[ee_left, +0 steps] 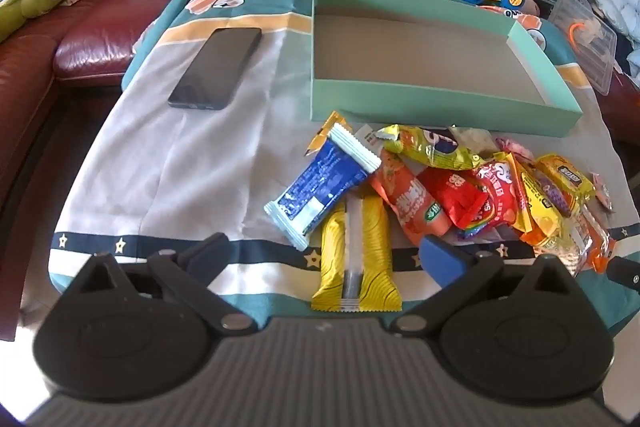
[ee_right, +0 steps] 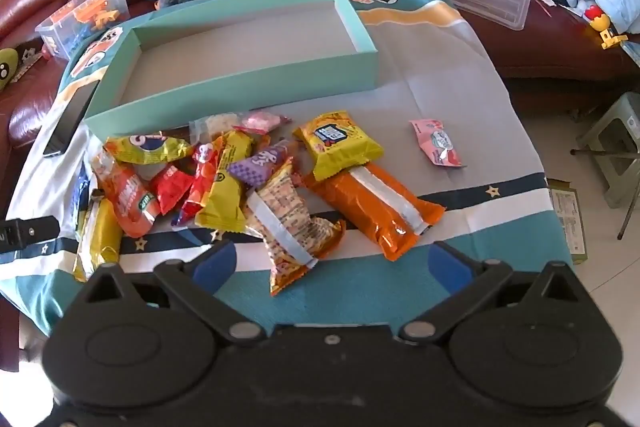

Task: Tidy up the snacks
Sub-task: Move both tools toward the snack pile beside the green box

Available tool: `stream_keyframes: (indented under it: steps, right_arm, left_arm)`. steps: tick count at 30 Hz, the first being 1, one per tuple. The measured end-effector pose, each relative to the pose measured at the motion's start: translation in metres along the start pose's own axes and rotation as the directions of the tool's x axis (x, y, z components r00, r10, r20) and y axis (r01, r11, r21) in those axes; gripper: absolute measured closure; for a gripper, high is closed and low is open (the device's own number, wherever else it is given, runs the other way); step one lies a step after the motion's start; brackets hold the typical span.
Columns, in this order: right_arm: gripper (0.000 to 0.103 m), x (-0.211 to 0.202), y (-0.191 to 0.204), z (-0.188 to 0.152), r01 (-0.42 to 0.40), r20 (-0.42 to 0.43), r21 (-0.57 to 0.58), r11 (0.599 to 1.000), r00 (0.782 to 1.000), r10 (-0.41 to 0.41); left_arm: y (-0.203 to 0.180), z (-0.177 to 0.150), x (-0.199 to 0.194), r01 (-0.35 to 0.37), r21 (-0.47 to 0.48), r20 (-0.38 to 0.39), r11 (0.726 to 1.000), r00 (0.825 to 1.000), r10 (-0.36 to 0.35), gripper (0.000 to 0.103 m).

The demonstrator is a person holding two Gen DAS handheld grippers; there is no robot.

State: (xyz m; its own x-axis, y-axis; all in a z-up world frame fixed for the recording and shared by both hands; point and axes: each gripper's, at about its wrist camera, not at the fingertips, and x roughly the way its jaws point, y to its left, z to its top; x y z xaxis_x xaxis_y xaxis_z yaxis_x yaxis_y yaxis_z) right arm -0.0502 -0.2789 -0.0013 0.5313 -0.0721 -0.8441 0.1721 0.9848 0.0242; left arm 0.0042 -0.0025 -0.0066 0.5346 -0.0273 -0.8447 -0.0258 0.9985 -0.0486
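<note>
Left wrist: left hand-held gripper (ee_left: pixel 324 255) spread wide, empty, over yellow wafer pack (ee_left: pixel 357 259); snack pile (ee_left: pixel 460 183) at 3 o'clock, teal box (ee_left: pixel 432 99) at 12.
Right wrist: right hand-held gripper (ee_right: pixel 330 265) wide, empty; orange pack (ee_right: pixel 376 211) at 12, pink sachet (ee_right: pixel 438 143) at 1.

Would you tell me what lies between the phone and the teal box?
Nothing: in the left wrist view only bare cloth separates the phone from the teal box.

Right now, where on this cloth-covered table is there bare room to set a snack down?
The shallow teal cardboard box is empty. Bare cloth lies between the black phone and the blue wafer packet, and around the lone pink packet. The snack pile is crowded.
</note>
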Motion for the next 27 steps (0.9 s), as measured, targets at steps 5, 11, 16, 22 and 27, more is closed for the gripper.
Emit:
stream_keyframes:
  steps: [5, 11, 16, 22, 27]
  right_arm:
    - [0.0, 0.0005, 0.0007, 0.0007, 0.004, -0.002, -0.005, 1.0, 1.0, -0.004]
    - [0.0, 0.0008, 0.0013, 0.0001, 0.005, -0.001, -0.009, 1.0, 1.0, -0.005]
    - [0.0, 0.0007, 0.0015, 0.0003, 0.004, -0.001, -0.009, 1.0, 1.0, -0.004]
    - [0.0, 0.001, 0.0032, 0.0011, 0.005, -0.001, -0.015, 1.0, 1.0, -0.005]
    - [0.0, 0.0015, 0.0042, 0.0008, 0.002, 0.001, -0.02, 1.0, 1.0, -0.002]
  left_arm:
    - [-0.0001, 0.0004, -0.0001, -0.002, -0.001, -0.001, 1.0, 1.0, 0.002, 0.0]
    - [-0.0004, 0.0016, -0.0009, -0.006, 0.0, -0.002, 1.0, 1.0, 0.006, 0.0]
    - [0.0, 0.003, -0.0017, -0.008, 0.003, -0.003, 1.0, 1.0, 0.008, 0.0]
    - [0.0002, 0.003, -0.0019, -0.008, 0.003, -0.004, 1.0, 1.0, 0.008, 0.0]
    - [0.0026, 0.0034, -0.0019, -0.009, 0.0, -0.007, 1.0, 1.0, 0.009, 0.0]
